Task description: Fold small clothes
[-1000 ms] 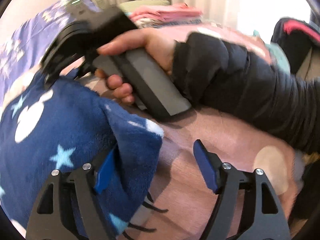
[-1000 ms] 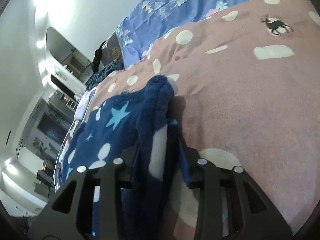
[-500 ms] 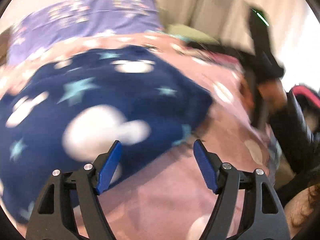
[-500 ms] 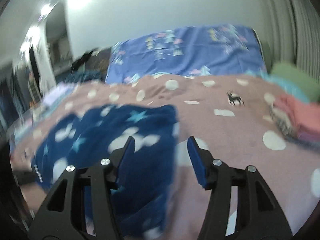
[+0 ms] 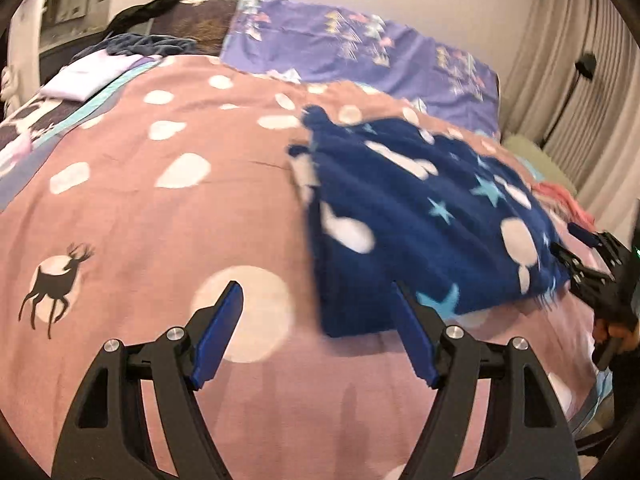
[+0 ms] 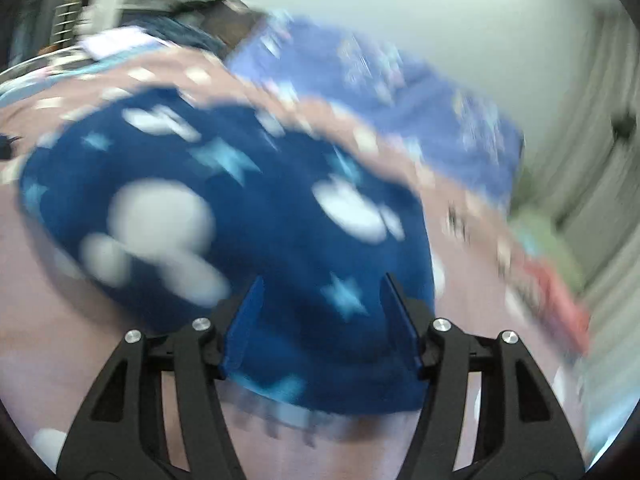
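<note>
A dark blue fleece garment [image 5: 432,220] with pale stars and white blobs lies folded on the pink dotted blanket [image 5: 160,208]. My left gripper [image 5: 316,292] hovers open over the blanket by the garment's near left corner, with nothing between its pads. At the right edge of the left wrist view, my right gripper [image 5: 568,240] sits at the garment's fringed right edge, held by a hand. The right wrist view is blurred: the garment [image 6: 248,208] fills it, and the right gripper [image 6: 323,280] has its jaws opening above the cloth, pads not pressing on it.
A purple patterned sheet [image 5: 360,52] covers the head of the bed. A white folded cloth [image 5: 88,76] and dark clothes lie at the far left. A pink stack of clothes [image 5: 564,196] sits beyond the garment on the right, near the curtain [image 5: 592,80].
The right gripper let go of the garment's folded edge and widened. Both grippers swung back and rolled level. The garment now lies flat and folded on the blanket.
</note>
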Demonstrator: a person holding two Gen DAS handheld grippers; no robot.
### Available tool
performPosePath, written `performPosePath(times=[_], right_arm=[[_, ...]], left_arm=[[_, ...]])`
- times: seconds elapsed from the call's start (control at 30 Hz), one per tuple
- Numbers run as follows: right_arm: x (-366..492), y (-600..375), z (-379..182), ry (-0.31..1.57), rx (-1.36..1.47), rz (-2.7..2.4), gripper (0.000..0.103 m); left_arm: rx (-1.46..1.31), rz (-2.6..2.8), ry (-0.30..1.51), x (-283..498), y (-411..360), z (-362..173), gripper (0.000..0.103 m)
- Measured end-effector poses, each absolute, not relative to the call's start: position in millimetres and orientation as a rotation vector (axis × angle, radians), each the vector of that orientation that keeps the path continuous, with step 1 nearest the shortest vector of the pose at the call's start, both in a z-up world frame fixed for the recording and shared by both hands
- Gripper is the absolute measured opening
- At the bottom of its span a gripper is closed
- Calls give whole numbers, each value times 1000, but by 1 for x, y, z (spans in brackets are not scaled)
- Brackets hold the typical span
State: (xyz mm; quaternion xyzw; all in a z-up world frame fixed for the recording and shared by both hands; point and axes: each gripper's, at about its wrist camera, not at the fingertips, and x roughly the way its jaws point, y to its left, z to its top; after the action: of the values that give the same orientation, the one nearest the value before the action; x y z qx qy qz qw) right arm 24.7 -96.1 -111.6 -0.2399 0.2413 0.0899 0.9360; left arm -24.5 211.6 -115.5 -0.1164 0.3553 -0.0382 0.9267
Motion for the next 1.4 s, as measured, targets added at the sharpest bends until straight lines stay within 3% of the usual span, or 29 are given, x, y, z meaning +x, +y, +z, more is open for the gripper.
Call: performPosePath(times=[0.23, 0.53, 0.8, 1.03, 1.1, 1.13, 1.17, 1.2, 1.23, 1.27, 1.4], right_arm=[[-37, 29, -118, 315, -747, 530, 62], [-34, 134, -164, 208, -1016, 613, 62], [-26, 149, -183, 229, -1027, 596, 58], [-28, 153, -188, 261, -1027, 607, 58], [-16, 156, -189, 291, -993, 590, 57], [-9, 158, -189, 292, -977, 583, 54], [-6, 160, -189, 283, -978, 577, 45], [-4, 163, -191, 274, -991, 570, 38], [-4, 166, -193, 262, -1011, 562, 29], [-6, 168, -194, 247, -1023, 559, 24], [-12, 165, -167, 281, -913, 612, 18]], left_arm=[[-306, -35, 657, -29, 251, -114, 75], [-362, -55, 673, -23, 283, -123, 75], [-281, -237, 731, 50, 267, -115, 75], [-503, -496, 804, 137, 252, -138, 75], [-562, -531, 840, 159, 248, -154, 79], [-587, -494, 867, 172, 247, -167, 79], [-608, -488, 847, 176, 246, -171, 79], [-618, -487, 806, 178, 246, -167, 72], [-641, -487, 804, 180, 247, -167, 58], [-709, -516, 806, 183, 249, -167, 25], [-660, -549, 747, 177, 247, -146, 23]])
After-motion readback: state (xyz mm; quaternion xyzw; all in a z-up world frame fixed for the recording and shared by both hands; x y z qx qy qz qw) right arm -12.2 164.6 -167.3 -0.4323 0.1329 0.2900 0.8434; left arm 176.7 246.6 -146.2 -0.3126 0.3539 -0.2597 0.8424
